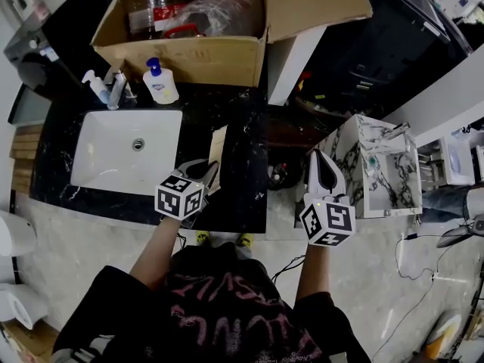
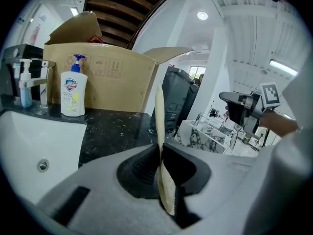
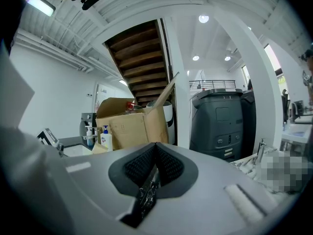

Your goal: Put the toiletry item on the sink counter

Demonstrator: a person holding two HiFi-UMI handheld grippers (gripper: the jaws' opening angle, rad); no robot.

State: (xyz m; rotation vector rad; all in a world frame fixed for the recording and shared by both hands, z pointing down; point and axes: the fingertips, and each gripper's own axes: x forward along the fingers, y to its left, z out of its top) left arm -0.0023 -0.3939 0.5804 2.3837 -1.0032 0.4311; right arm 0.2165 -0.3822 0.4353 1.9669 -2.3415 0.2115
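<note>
Hovering over the dark counter [image 1: 246, 169], just right of the sink [image 1: 113, 153], centre frame. Holding the right gripper [image 1: 324, 165] off the counter at lower right, jaws pressed together on nothing. Clamping, in the nearer left gripper [image 1: 204, 171], a thin cream packet [image 2: 160, 116] edge-on, long axis running forward out of the jaws, counter lying directly below.

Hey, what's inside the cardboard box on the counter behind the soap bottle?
The open cardboard box holds crumpled clear plastic wrap, clear bottles and something red. The wrap and the box walls hide whatever lies deeper.
</note>
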